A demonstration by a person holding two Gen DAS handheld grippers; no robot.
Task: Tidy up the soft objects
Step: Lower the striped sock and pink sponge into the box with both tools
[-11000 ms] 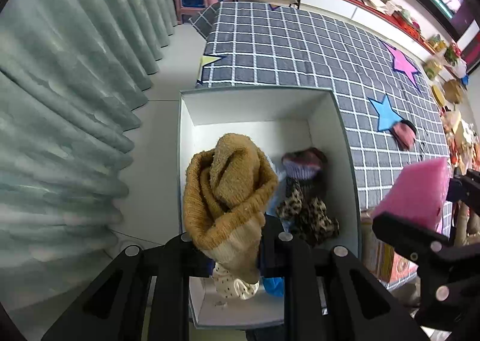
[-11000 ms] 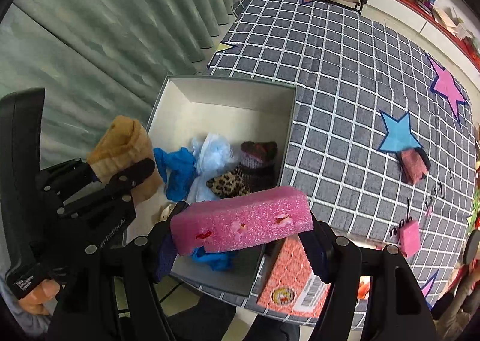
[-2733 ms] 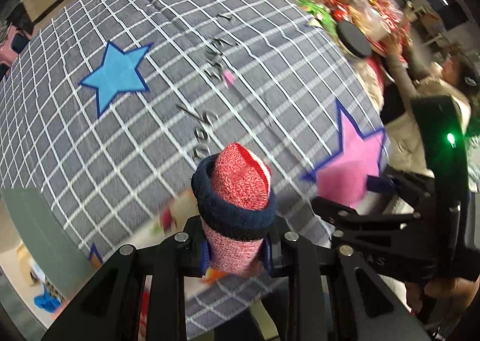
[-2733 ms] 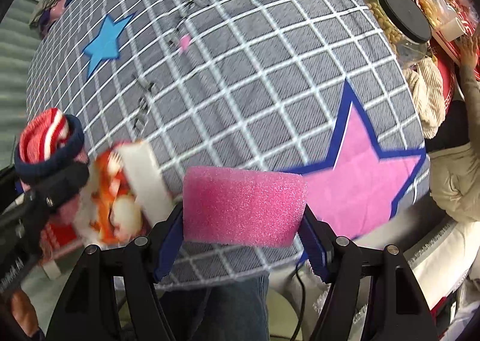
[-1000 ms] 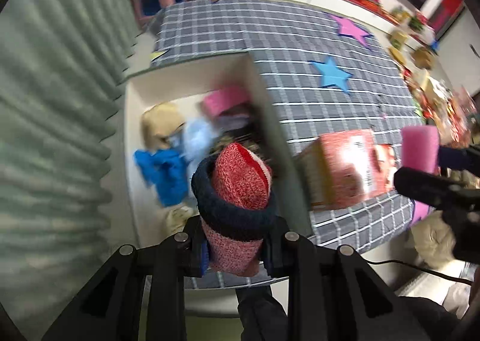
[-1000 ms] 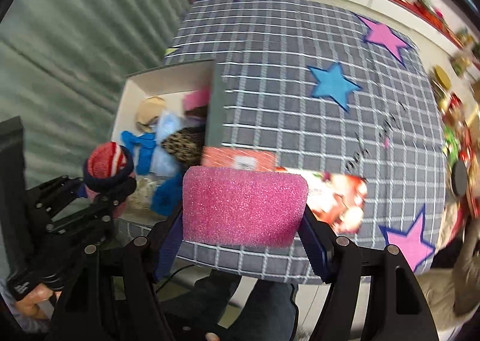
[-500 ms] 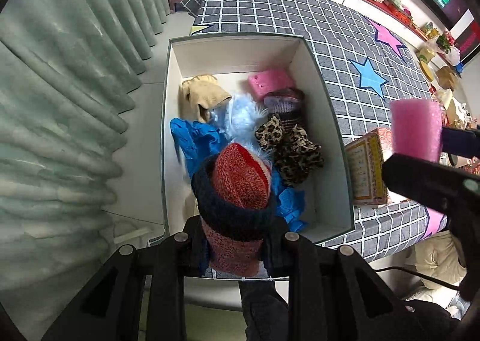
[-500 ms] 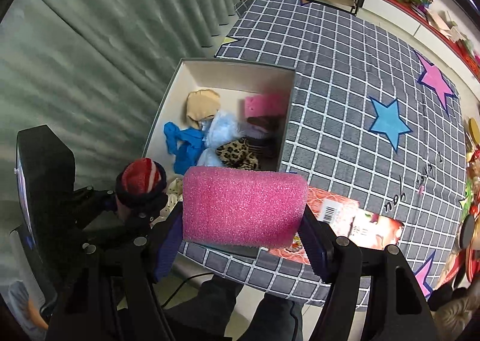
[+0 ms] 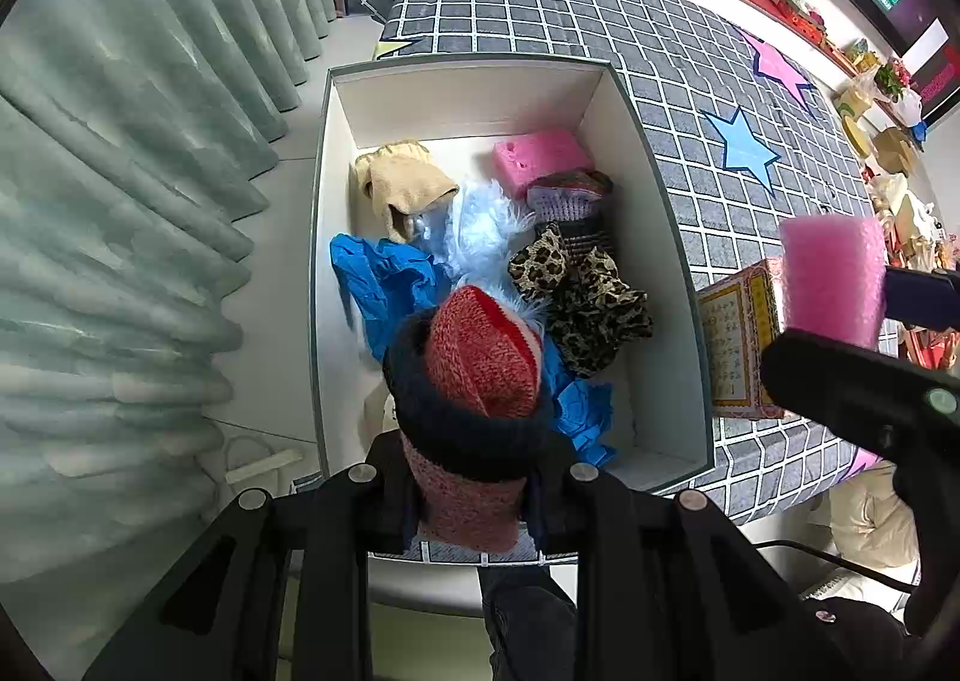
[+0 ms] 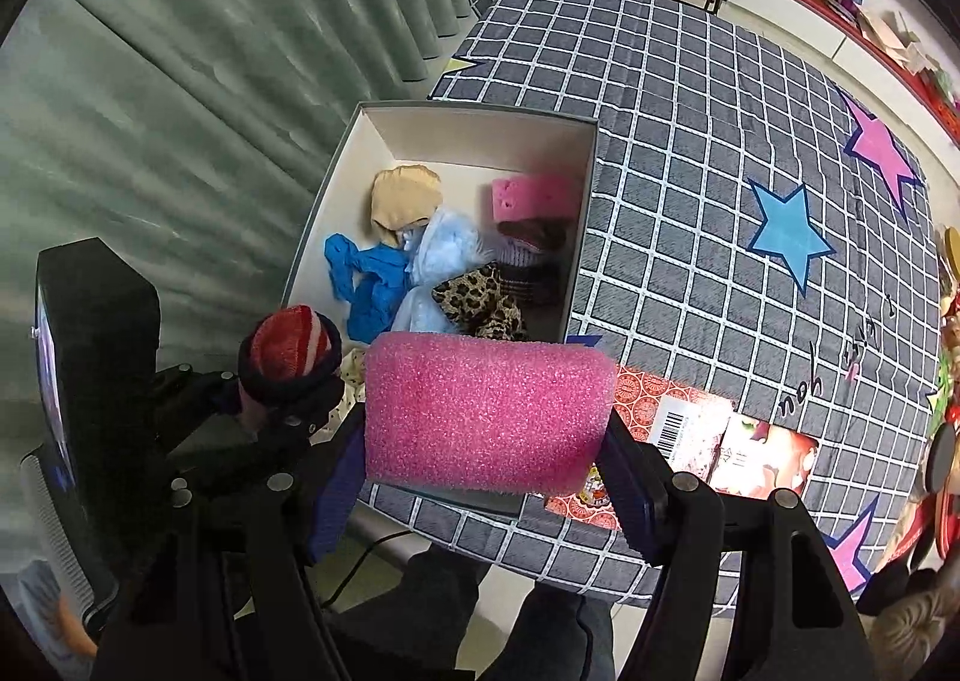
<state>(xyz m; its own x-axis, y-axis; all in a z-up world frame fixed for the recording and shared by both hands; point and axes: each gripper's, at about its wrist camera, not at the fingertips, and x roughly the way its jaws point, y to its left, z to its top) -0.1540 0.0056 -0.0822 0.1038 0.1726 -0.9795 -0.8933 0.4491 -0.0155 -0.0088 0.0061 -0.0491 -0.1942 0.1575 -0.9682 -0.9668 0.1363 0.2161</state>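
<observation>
Two grippers each carry a soft thing above the near end of the open white cardboard box (image 9: 636,129) that sits at the edge of the grey checked tablecloth with coloured stars (image 10: 708,141). The left gripper (image 9: 474,501) has its fingers pinched on a rolled red knit sock with a dark navy cuff (image 9: 477,363), held upright over the box's near half. The right gripper (image 10: 489,477) has its fingers pressed against the two ends of a pink foam block (image 10: 489,411), which hangs over the near rim of the box, just right of the sock. Inside the box lie a tan knit sock (image 9: 402,186) and a second pink foam piece (image 9: 540,156) at the far end, with a crumpled blue cloth (image 9: 384,285), a pale blue fluffy item (image 9: 480,225), a striped brown sock (image 9: 570,192) and a leopard-print fabric piece (image 9: 588,297) crowded in the middle. A red printed carton (image 10: 684,429) lies flat on the cloth just beside the box's right wall
</observation>
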